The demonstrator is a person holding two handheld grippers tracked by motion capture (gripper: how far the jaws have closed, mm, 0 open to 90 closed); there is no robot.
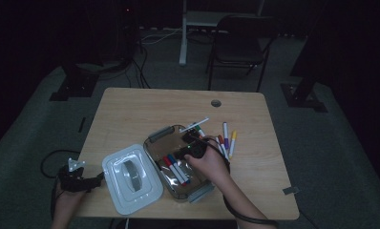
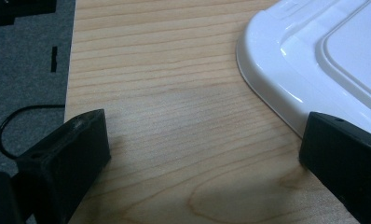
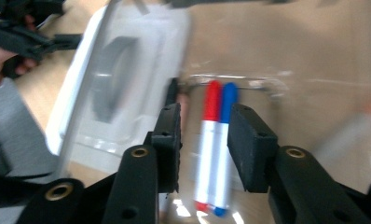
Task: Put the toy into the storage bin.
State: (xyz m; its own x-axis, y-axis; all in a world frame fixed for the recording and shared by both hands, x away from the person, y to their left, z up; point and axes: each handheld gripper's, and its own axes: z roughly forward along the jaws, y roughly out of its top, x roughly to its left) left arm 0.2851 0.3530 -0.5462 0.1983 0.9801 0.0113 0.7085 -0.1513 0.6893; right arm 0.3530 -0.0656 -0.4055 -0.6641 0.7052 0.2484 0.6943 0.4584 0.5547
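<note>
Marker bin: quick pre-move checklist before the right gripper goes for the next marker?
1. Clear bin open, white lid off and lying beside it on the table: ok.
2. Red marker and blue marker lie side by side in the bin: ok.
3. Right gripper empty, fingers apart above those two markers: ok.
4. Loose markers still on the table right of the bin: ok, work remains.
5. Left gripper open, parked at the table's near left edge beside the lid, out of the way: ok.
6. Whether the right gripper touches the bin wall: cannot tell, right gripper view is blurred.
</note>
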